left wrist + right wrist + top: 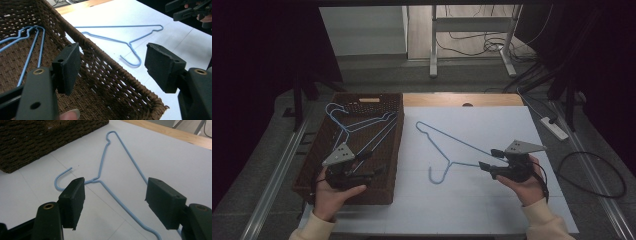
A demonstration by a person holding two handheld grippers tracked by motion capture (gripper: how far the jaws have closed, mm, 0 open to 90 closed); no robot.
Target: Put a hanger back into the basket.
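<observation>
A blue wire hanger [447, 145] lies flat on the white sheet, hook toward the person. My right gripper [488, 158] stands open by the hanger's right-hand end. In the right gripper view one arm of the hanger [102, 162] runs along the table below the gap of the right gripper [115, 195], untouched by the pads. A brown wicker basket [398, 150] at the left holds several blue hangers [362, 127]. My left gripper [374, 163] hovers open over the basket's near end, and the left gripper [112, 65] straddles the basket wall [105, 72] in its own view, holding nothing.
The white sheet [512, 120] covers a wooden table whose far edge [462, 99] shows. A power strip [554, 127] and cables lie on the floor at the right. Table legs [433, 45] stand beyond the far edge.
</observation>
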